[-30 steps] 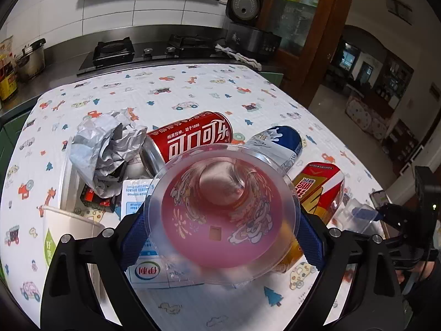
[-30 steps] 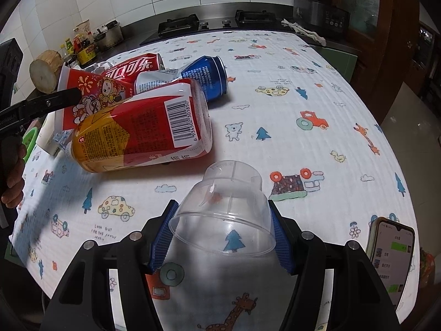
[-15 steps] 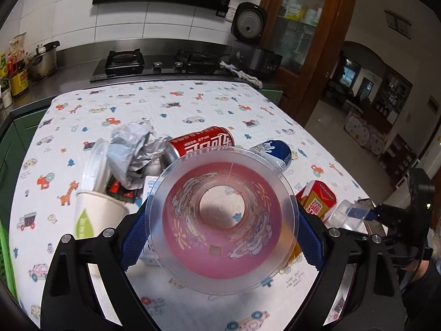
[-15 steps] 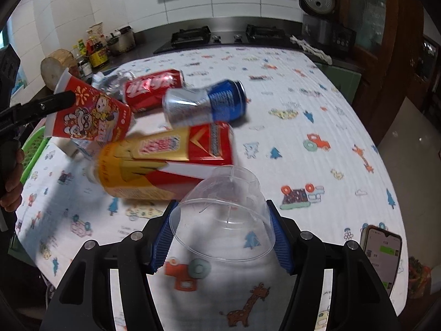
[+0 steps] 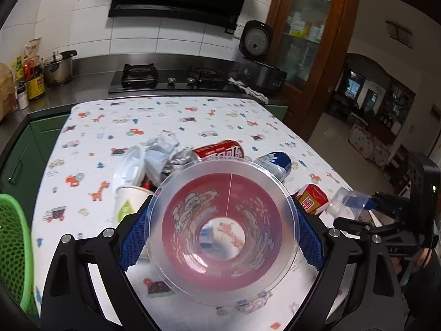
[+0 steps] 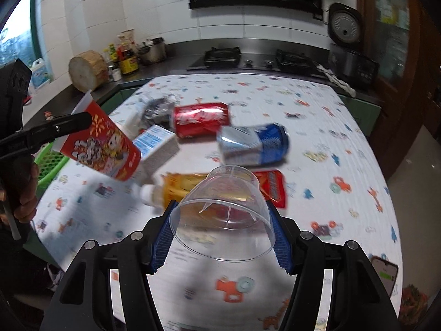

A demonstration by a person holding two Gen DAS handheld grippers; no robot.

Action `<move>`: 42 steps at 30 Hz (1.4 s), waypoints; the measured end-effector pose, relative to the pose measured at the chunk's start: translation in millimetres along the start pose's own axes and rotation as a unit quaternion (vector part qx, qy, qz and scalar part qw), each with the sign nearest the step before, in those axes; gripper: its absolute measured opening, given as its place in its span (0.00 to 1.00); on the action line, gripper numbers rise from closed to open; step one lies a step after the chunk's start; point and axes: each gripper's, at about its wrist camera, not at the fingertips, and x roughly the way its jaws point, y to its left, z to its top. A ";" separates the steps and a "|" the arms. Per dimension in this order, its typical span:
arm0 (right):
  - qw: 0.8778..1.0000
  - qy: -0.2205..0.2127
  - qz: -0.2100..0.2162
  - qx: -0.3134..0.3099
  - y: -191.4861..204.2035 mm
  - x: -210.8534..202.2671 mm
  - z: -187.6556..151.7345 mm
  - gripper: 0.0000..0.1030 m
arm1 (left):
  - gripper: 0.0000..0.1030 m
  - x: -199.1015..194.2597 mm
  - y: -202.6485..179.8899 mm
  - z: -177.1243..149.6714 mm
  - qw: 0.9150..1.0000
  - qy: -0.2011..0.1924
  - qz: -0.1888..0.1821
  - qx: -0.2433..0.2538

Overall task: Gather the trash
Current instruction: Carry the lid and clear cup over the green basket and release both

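My left gripper is shut on a red printed plastic cup, whose open mouth faces the camera. The right wrist view shows that cup held up at the left, above the table edge. Shut on a clear plastic cup, my right gripper hangs over the table's near side. On the patterned tablecloth lie a red cola can, a blue can, a bottle with a yellow and red label, a milk carton, crumpled foil and a white paper cup.
A green mesh basket stands off the table's left edge, below the red cup. A phone lies at the table's near right corner. Behind the table run a steel counter with a gas hob, pots and jars. A person's hand grips the left tool.
Both grippers have risen and drawn back from the table, each keeping its cup. The trash pile now looks farther off, and the green basket has come into view.
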 end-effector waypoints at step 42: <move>0.941 0.088 0.268 -0.185 336.7 148.1 116.8 0.58 | 0.90 -150.6 315.3 -104.1 0.913 0.002 0.303 -0.272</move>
